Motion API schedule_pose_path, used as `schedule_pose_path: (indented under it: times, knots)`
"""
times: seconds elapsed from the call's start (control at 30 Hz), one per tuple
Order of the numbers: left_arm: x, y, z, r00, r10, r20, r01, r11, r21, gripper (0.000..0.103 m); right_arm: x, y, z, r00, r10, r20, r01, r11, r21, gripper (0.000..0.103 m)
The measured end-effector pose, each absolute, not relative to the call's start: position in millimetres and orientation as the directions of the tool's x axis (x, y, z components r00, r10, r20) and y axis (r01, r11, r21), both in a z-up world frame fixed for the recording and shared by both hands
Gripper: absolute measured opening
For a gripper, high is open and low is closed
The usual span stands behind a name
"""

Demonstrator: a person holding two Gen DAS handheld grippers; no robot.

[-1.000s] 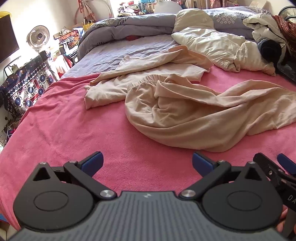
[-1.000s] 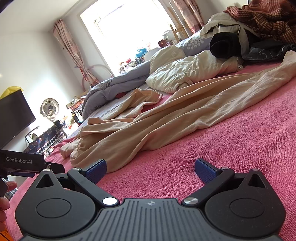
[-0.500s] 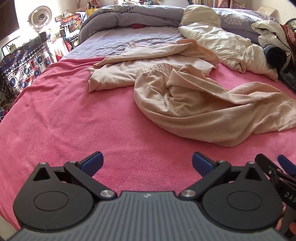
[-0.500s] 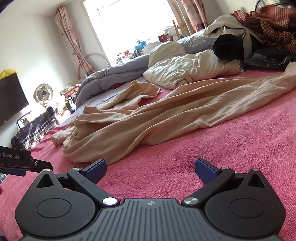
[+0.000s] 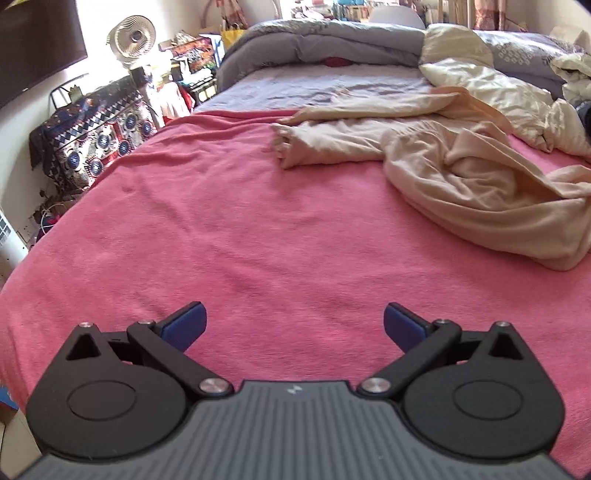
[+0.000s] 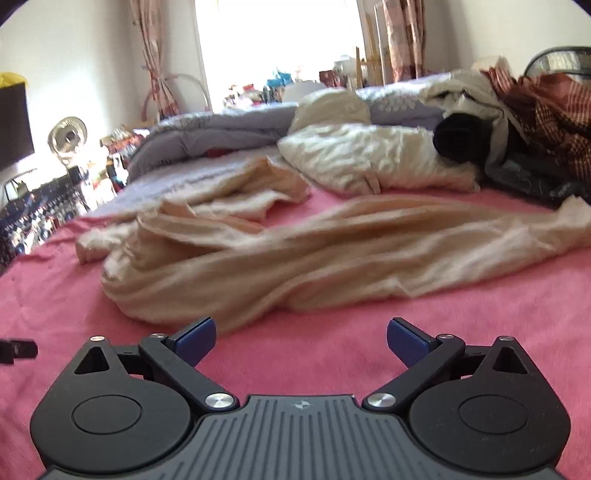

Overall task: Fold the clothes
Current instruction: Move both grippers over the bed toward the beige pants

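Observation:
A crumpled beige garment (image 5: 476,188) lies on the pink bedspread (image 5: 240,229), at the upper right of the left wrist view. In the right wrist view the beige garment (image 6: 295,254) stretches across the middle, just beyond the fingers. My left gripper (image 5: 294,325) is open and empty above bare pink spread, left of the garment. My right gripper (image 6: 300,341) is open and empty, low over the spread, its left pad (image 6: 195,339) close to the garment's near edge.
A cream quilt (image 6: 373,158) and a grey duvet (image 5: 321,40) lie at the far end. A pile of dark and plaid clothes (image 6: 535,122) sits at the far right. A patterned cabinet (image 5: 96,133) and a fan (image 5: 131,35) stand left of the bed.
The left gripper has swung left, so the garment now sits to the right in its view. The right gripper has turned toward the garment and come closer to it. Both stay open.

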State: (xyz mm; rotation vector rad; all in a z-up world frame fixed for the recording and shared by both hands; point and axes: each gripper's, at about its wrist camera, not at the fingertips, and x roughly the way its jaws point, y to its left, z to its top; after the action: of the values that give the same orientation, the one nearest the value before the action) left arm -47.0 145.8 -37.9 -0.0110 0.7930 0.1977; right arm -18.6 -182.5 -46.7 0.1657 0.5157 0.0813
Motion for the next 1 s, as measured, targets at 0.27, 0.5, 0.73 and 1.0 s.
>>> schedule_pose_path:
  times: [0.27, 0.5, 0.73, 1.0]
  knots:
    - [-72, 204, -35, 0.701, 0.174, -0.691, -0.262, 0.965, -0.023, 0.103, 80, -60, -21, 0.784, 0.187, -0.592, -0.339, 0.928, -0.155, 0.07]
    - [-81, 224, -30, 0.717, 0.142, -0.683, -0.28, 0.955, -0.095, 0.103, 61, -54, -8, 0.769, 0.213, -0.602, -0.31, 0.949, -0.061, 0.011]
    - [-72, 216, -23, 0.739, 0.042, -0.672, -0.225, 0.956, -0.189, 0.103, -57, -73, 40, 0.726, 0.453, -0.517, -0.504, 0.862, 0.047, 0.004]
    - [-72, 185, -13, 0.737, 0.045, -0.674, -0.178, 0.975, -0.13, 0.103, -41, -80, 42, 0.828, 0.316, -0.464, -0.39, 0.918, -0.071, 0.055]
